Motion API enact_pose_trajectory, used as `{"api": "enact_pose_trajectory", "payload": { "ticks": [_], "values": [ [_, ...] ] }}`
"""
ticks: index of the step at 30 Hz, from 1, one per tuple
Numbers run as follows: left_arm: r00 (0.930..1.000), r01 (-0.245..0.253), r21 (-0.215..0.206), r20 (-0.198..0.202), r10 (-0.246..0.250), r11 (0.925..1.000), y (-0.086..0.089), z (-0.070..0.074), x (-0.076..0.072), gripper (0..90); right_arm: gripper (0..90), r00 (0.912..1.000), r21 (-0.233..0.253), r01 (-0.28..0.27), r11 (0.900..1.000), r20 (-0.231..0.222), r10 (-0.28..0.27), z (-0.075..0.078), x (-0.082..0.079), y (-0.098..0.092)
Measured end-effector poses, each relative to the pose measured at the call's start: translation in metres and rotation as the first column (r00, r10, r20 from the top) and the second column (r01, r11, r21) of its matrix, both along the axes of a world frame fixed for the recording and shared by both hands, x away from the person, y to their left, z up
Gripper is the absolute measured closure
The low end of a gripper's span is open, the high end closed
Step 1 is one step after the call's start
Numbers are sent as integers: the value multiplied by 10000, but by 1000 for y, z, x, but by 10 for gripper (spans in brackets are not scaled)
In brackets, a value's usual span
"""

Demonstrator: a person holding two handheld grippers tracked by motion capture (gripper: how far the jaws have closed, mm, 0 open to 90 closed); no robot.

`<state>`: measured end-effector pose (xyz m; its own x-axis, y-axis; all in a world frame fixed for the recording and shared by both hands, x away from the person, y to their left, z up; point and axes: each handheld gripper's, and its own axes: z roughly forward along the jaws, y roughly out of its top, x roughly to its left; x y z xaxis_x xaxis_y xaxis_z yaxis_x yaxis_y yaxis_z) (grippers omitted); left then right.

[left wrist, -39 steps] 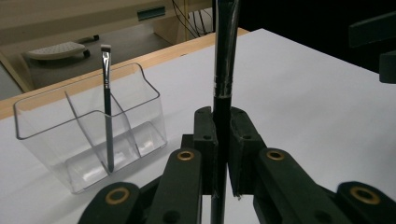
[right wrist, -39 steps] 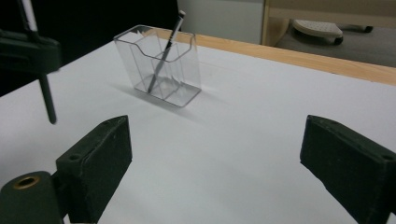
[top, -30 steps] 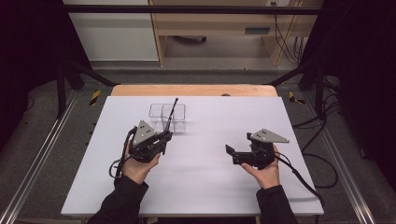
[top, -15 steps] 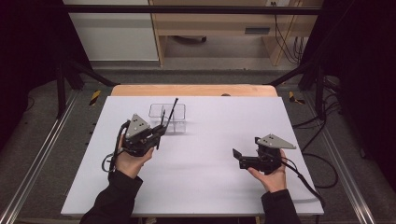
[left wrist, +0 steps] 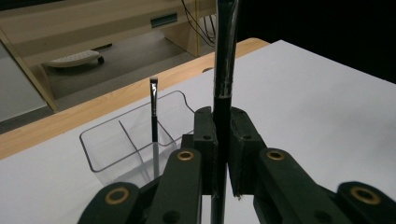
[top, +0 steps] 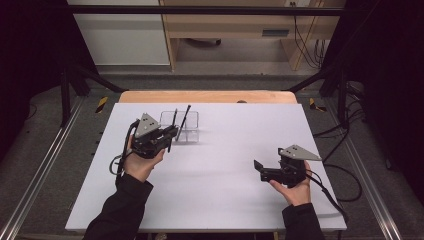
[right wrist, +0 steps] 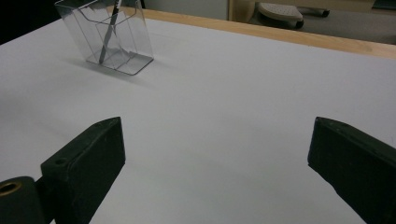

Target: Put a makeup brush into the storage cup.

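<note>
**Black brush clamped beside the clear organizer**

Black long-handled brush (left wrist: 222, 88) clamped upright in the left gripper (top: 167, 136), at about ten o'clock on the white tabletop (top: 225, 195). Just beyond the jaws, at eleven o'clock: clear plastic organizer (left wrist: 112, 144), divided into compartments, with a thin flat-tipped brush (left wrist: 153, 116) standing in it. Well apart, at four o'clock: right gripper (top: 260, 170), jaws spread wide, grasping nothing, pointed toward nine o'clock.

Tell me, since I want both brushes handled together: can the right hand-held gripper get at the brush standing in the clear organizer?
Probably yes. The right hand-held gripper is open, with bare table between it and the clear organizer, where the brush stands.
</note>
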<state>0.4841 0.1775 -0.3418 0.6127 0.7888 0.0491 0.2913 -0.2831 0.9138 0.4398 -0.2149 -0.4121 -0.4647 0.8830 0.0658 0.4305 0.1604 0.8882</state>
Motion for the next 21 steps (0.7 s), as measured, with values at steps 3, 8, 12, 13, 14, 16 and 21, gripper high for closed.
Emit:
{"api": "enact_pose_trajectory", "payload": {
  "ticks": [3, 8, 12, 13, 14, 16, 21],
  "values": [
    [10000, -21, 69, 55, 21, 10000, -1, 3, 4, 826, 43, 10000, 10, -2, 10000, -44, 2, -1, -1, -2],
    [10000, 1, 14, 47, -1, 10000, -3, 6, 11, 826, 41, 9999, -36, 79, 10000, -77, -79, -2, -1, -4],
    [10000, -29, 3, 62, 29, 10000, -6, 7, 18, 826, 41, 9999, -34, 107, 9999, -90, -107, -2, -1, -5],
    [10000, -39, -1, 49, 39, 10000, -7, 8, 20, 826, 40, 9999, -32, 111, 9999, -87, -111, -3, -1, -6],
    [10000, -45, -1, 36, 45, 10000, -7, 8, 23, 826, 40, 9999, -21, 104, 9999, -100, -105, -3, -1, -6],
    [9999, -107, 21, 37, 107, 9999, -8, 8, 27, 826, 38, 9999, -47, 122, 9999, -83, -122, -3, -1, -6],
    [9999, -165, -88, -2, 165, 9998, -10, 7, 38, 826, 37, 9999, 0, 125, 9999, -72, -125, -2, -1, -7]
  ]
}}
